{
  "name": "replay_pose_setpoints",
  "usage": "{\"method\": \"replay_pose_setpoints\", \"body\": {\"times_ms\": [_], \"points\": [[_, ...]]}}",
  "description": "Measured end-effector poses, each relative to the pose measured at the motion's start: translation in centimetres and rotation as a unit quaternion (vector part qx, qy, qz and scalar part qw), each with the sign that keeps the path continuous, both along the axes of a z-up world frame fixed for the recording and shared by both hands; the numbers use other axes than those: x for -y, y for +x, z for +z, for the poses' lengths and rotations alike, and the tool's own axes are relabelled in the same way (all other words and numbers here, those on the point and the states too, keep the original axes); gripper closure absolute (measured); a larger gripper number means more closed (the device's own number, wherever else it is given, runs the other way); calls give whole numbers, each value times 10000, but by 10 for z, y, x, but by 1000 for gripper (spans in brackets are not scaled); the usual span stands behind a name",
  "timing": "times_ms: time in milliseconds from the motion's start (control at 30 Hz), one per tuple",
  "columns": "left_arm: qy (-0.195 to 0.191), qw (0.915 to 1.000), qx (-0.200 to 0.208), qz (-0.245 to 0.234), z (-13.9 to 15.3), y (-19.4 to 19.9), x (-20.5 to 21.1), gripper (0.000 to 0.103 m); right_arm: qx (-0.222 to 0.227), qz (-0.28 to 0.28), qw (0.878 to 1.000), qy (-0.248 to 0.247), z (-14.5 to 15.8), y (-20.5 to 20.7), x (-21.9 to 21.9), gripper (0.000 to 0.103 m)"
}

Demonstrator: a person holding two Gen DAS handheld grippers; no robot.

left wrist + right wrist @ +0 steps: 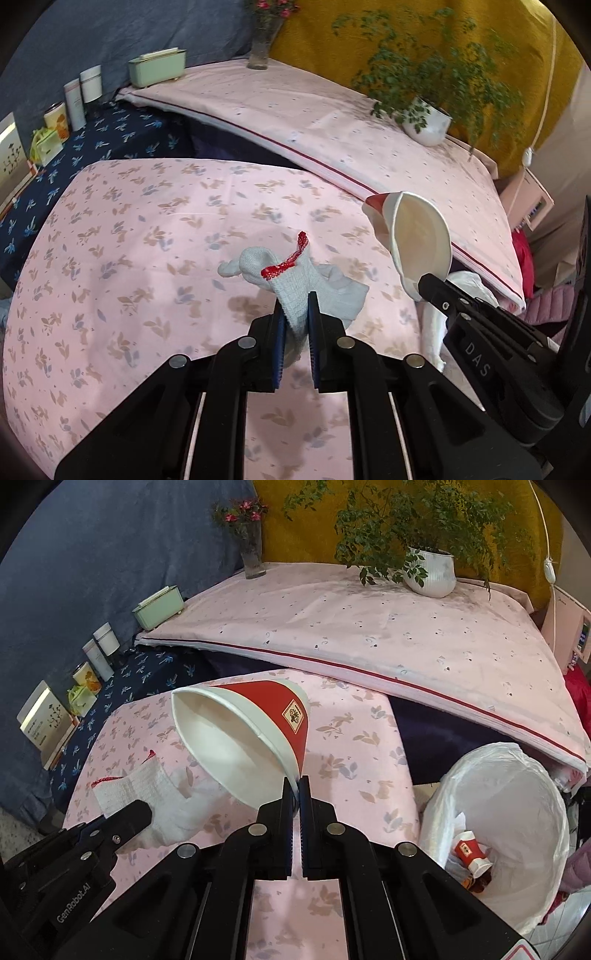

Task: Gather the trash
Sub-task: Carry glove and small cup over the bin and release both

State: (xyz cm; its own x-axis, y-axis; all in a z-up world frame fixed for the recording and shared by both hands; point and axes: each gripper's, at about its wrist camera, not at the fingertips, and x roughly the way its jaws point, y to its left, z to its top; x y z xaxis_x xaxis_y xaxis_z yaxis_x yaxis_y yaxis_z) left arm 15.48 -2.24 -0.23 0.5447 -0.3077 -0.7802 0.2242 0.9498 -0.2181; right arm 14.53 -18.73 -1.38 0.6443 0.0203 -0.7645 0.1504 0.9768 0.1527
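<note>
My left gripper is shut on a white knit glove with a red cuff and holds it above the pink floral table. The glove also shows in the right wrist view, with the left gripper at lower left. My right gripper is shut on the rim of a squashed red and white paper cup, held above the table. The cup and the right gripper show at the right of the left wrist view.
A bin lined with a white bag stands right of the table, holding another red cup. A higher pink-covered surface behind carries a potted plant, a flower vase and a green box. Jars and books line the left.
</note>
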Motion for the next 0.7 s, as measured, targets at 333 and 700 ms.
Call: {"method": "replay_pose_setpoints", "body": {"times_ms": [333, 700], "points": [[99, 9981, 50, -614, 8, -28, 68, 92, -36, -342, 9994, -43, 7, -46, 67, 100], [-150, 9912, -121, -1308, 9, -50, 134, 92, -316, -846, 9959, 15, -6, -79, 135, 100]]}}
